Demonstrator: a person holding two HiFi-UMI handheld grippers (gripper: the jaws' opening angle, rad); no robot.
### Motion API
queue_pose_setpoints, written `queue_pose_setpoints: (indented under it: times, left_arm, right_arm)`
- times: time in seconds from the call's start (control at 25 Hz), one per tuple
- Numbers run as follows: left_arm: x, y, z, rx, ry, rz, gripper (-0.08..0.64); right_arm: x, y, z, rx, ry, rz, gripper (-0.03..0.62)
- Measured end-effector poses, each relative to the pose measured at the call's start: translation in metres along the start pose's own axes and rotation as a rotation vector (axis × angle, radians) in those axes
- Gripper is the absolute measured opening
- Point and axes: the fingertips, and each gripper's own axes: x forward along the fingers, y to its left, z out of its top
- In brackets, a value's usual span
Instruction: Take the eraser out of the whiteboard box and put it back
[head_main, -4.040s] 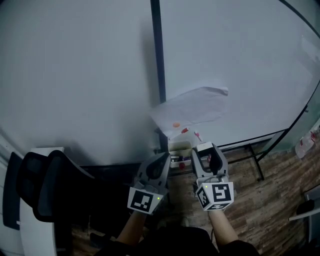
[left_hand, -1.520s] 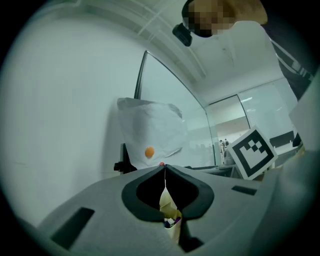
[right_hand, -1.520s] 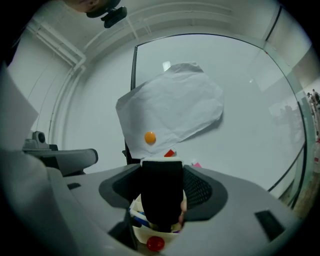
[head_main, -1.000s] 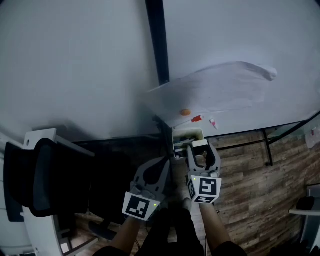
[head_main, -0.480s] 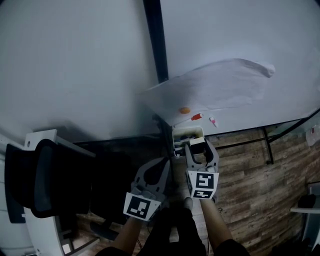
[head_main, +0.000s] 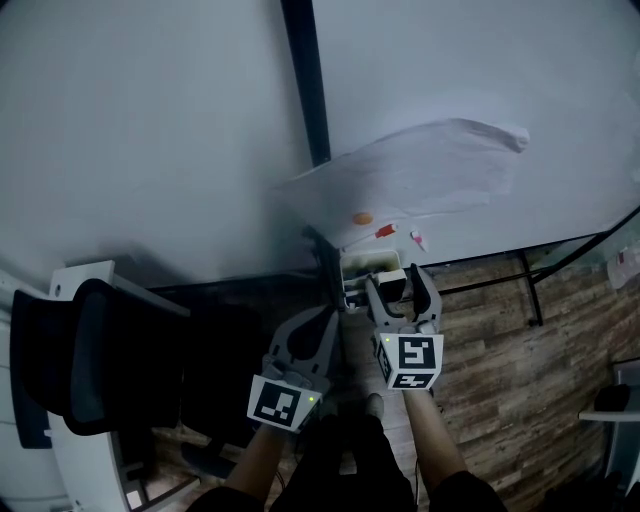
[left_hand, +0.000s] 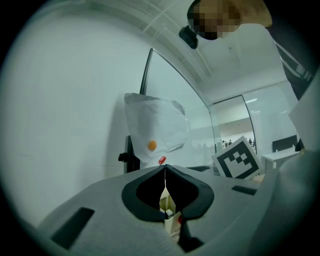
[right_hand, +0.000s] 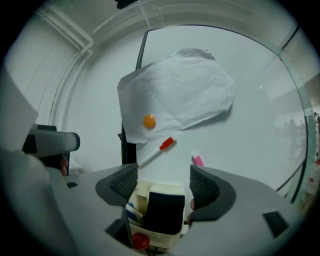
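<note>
whiteboard (head_main: 480, 90): one, fills the far right of the head view, with a dark upright post along its left edge
chair (head_main: 70, 370): one dark office chair, near left, well apart from everything else
paper sheet (head_main: 420, 180): one, crumpled, stuck on the board above the box
arms: two bare forearms come in from the near edge side by side, each holding a gripper that points away toward the board, roughly level
left gripper (head_main: 325, 318): sits nearer and to the left of the box; in its own view (left_hand: 165, 167) the jaws are pressed together tip to tip with nothing between them
right gripper (head_main: 401, 285): reaches further, right at the box; in its own view (right_hand: 162, 175) the jaws are spread wide and opening, one on each side of the eraser, pads clear of it
whiteboard box (right_hand: 141, 188): one, cream coloured, fixed at the board's bottom edge just right of the post (head_main: 362, 265)
eraser (right_hand: 162, 212): one, dark felt face, standing upright inside the box, between the right jaws but not gripped (head_main: 393, 288)
marker (right_hand: 166, 144): one with a red cap, lying slanted on the board just below the sheet
orange magnet (right_hand: 149, 121): one, on the sheet's lower left corner
pink bit (right_hand: 197, 160): one small piece on the board, right of the marker, can't tell what it is
</note>
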Motion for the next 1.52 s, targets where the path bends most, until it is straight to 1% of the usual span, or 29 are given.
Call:
queue_pose_setpoints:
  times: [0.08,0.24,0.36,0.4,0.48,0.56,0.64,0.72,0.8,0.92,1.12,1.52]
  left_arm:
    - [-0.001,-0.003,0.01,0.016,-0.016,-0.001,0.005]
    - [-0.003,-0.011,0.034,0.043,-0.049,-0.008,0.006]
    - [-0.008,-0.02,0.056,0.059,-0.085,-0.018,0.005]
    - [-0.01,-0.022,0.062,0.066,-0.097,-0.019,0.006]
    - [-0.015,-0.026,0.074,0.083,-0.126,-0.022,0.006]
    - [-0.021,-0.03,0.085,0.096,-0.155,-0.024,0.006]
    - [-0.027,-0.034,0.094,0.107,-0.177,-0.024,0.006]
    - [-0.031,-0.037,0.099,0.113,-0.191,-0.024,0.005]
    - [-0.035,-0.038,0.101,0.113,-0.201,-0.023,0.005]
    - [-0.038,-0.04,0.101,0.117,-0.207,-0.019,0.006]
    - [-0.039,-0.041,0.103,0.121,-0.209,-0.016,0.005]
    - [-0.038,-0.043,0.104,0.124,-0.207,-0.012,0.006]
  right_arm:
    - [-0.007,0.0,0.016,0.0,-0.016,0.004,0.29]
    - [-0.029,0.001,0.047,0.042,-0.056,0.021,0.29]
    - [-0.051,0.009,0.069,0.048,-0.096,0.066,0.282]
    - [-0.06,0.013,0.075,0.044,-0.113,0.082,0.253]
    - [-0.079,0.018,0.089,0.041,-0.162,0.102,0.15]
    - [-0.1,0.021,0.104,0.041,-0.228,0.104,0.077]
    - [-0.119,0.023,0.116,0.039,-0.292,0.099,0.042]
    - [-0.134,0.025,0.126,0.037,-0.34,0.101,0.02]
    - [-0.144,0.028,0.131,0.037,-0.371,0.107,0.008]
    - [-0.151,0.031,0.133,0.035,-0.388,0.12,0.005]
    - [-0.152,0.032,0.131,0.015,-0.381,0.128,0.003]
    - [-0.152,0.028,0.129,0.014,-0.37,0.123,0.003]
